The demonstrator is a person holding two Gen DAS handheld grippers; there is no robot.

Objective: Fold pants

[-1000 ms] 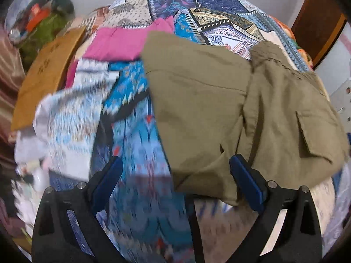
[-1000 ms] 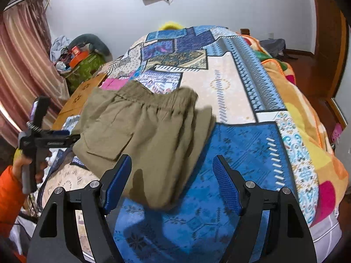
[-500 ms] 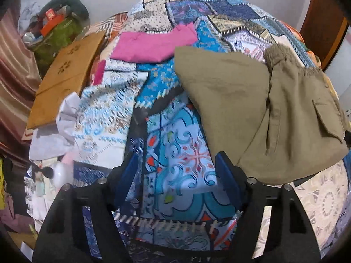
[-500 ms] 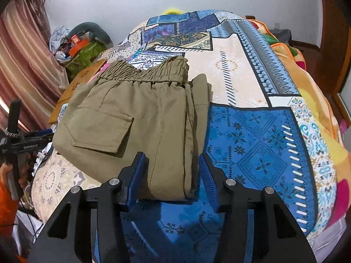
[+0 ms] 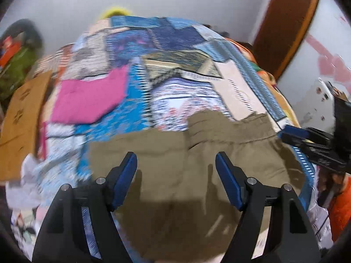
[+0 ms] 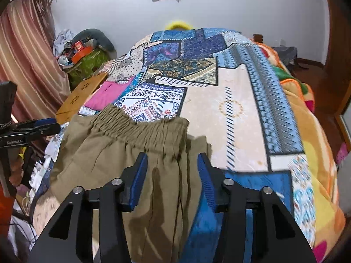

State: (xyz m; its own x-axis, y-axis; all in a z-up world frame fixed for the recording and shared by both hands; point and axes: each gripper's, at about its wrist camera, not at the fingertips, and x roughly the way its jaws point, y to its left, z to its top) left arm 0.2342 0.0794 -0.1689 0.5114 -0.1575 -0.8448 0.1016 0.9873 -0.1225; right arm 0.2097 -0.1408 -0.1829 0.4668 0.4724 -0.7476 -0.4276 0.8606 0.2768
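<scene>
Olive-green pants lie folded on the patterned bedspread, elastic waistband toward the far side. They also show in the left wrist view, which is blurred. My left gripper is open and hovers over the pants, holding nothing. My right gripper is open, its jaws either side of the pants' right folded edge, just below the waistband. The right gripper also shows at the right edge of the left wrist view. The left gripper shows at the left edge of the right wrist view.
A pink garment lies on the bed beyond the pants, at the left. A wooden board leans at the bed's left edge. A cluttered pile and a curtain stand at the far left. An orange blanket covers the bed's right side.
Both grippers have moved in over the pants. The left one swung right from the bare bedspread onto the pants. The right one moved forward toward the waistband, jaws somewhat narrower than a second ago.
</scene>
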